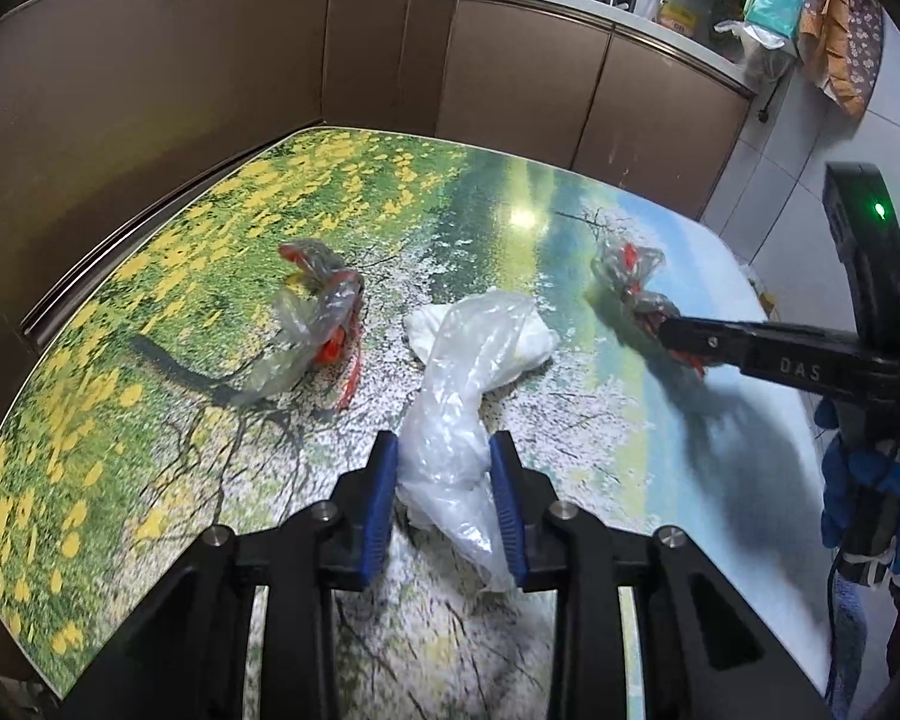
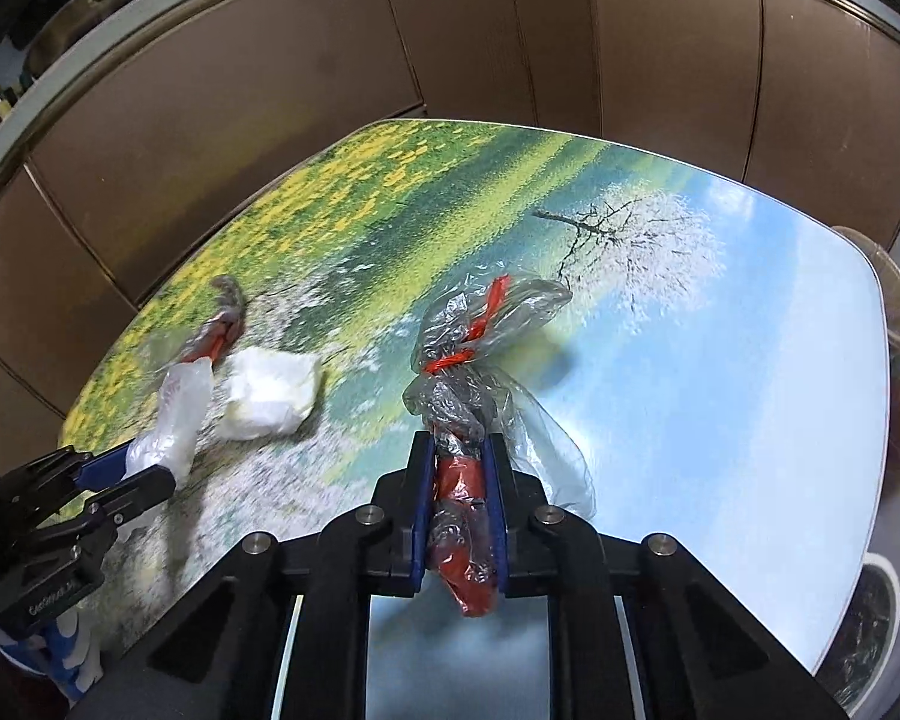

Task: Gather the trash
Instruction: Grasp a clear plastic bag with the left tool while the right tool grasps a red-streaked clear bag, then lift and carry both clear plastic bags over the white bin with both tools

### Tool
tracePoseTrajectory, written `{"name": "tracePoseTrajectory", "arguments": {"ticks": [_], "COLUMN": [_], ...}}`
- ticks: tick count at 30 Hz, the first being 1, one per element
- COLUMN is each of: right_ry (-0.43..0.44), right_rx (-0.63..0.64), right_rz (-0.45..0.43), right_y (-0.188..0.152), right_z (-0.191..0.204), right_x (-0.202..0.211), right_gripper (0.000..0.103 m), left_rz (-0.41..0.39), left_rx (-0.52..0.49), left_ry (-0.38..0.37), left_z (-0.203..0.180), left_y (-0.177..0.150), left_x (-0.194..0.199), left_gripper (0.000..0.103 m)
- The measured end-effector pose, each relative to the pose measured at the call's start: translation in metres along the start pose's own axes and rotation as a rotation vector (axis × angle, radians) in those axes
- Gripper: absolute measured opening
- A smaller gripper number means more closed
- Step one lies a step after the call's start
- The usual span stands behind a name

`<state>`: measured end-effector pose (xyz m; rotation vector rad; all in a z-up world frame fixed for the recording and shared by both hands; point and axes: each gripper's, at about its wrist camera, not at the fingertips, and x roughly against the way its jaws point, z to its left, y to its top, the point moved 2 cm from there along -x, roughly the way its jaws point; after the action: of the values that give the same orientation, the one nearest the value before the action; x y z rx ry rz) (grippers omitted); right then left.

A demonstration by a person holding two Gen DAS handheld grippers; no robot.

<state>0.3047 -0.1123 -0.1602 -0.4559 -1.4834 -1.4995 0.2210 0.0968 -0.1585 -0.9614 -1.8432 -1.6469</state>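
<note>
My left gripper [image 1: 444,450] is shut on a crumpled clear plastic bag [image 1: 456,384], which trails forward over the table to a white wad of tissue [image 1: 537,345]. In the right wrist view the same gripper [image 2: 150,468] comes in from the left beside the tissue [image 2: 270,396]. My right gripper [image 2: 459,447] is shut on a clear plastic wrapper with red strips [image 2: 468,372]; its far end rests on the table. From the left wrist view, that gripper [image 1: 669,330] pinches the wrapper [image 1: 627,270] at the right. A second red-and-clear wrapper [image 1: 318,312] lies loose at the left.
The table top [image 1: 150,360] carries a printed landscape of yellow flowers and blue sky. Brown cabinet doors [image 1: 180,90] stand close behind it and to its left. Past the table's right edge, a bin lined with a bag [image 2: 876,630] stands on the tiled floor.
</note>
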Motion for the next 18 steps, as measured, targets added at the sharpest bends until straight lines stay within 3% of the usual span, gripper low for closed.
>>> {"name": "tracePoseTrajectory", "arguments": {"ticks": [9,18], "right_ry": [0.037,0.052], "right_rx": [-0.034,-0.047], "right_rz": [-0.066,-0.187], "right_y": [-0.027,-0.058], "right_z": [0.004,0.018], "right_x": [0.059,0.144], "right_gripper": [0.016,0.016], "left_rz": [-0.033,-0.112], "left_rx": [0.017,0.009], "left_ry": [0.000,0.003], "left_z": [0.004,-0.007], "left_y": [-0.011,-0.023], "left_x": [0.042,0.104], "left_gripper": [0.029,0.029]}}
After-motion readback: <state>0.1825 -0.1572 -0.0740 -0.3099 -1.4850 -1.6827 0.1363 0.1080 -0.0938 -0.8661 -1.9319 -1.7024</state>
